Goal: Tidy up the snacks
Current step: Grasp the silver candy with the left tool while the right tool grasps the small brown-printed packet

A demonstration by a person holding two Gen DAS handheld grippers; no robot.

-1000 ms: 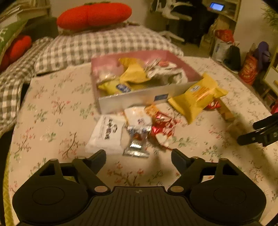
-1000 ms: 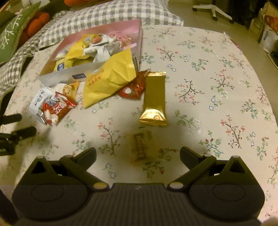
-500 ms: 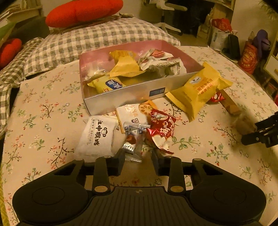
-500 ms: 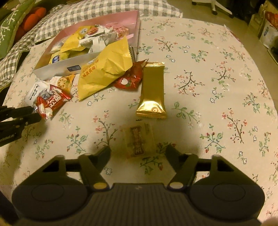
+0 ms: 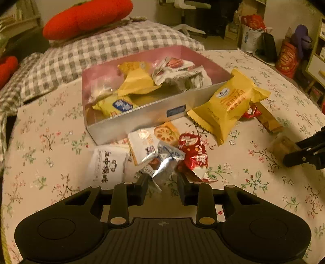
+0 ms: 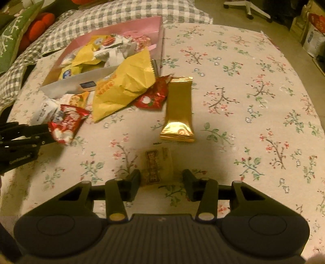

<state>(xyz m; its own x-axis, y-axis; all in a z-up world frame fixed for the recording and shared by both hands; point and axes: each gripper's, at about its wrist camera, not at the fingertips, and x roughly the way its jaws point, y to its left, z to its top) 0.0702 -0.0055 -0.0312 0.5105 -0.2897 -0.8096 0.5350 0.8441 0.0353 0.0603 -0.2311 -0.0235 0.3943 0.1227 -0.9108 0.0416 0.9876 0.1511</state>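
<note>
A pink and silver box holds several snack packs on the flowered tablecloth. In front of it lie a white pack, a red pack and a silver foil pack. My left gripper is shut on the silver foil pack, lifted slightly. My right gripper is half closed around a small clear-wrapped cake on the cloth; its fingers do not visibly press it. A gold bar, a big yellow bag and a red pack lie beyond.
The right gripper shows in the left wrist view, the left one in the right wrist view. A checked cushion and red pillow lie behind the table. Bags and furniture stand at right.
Both grippers have closed in from wide open. The left took hold of the silver foil pack. The right moved forward around the small cake.
</note>
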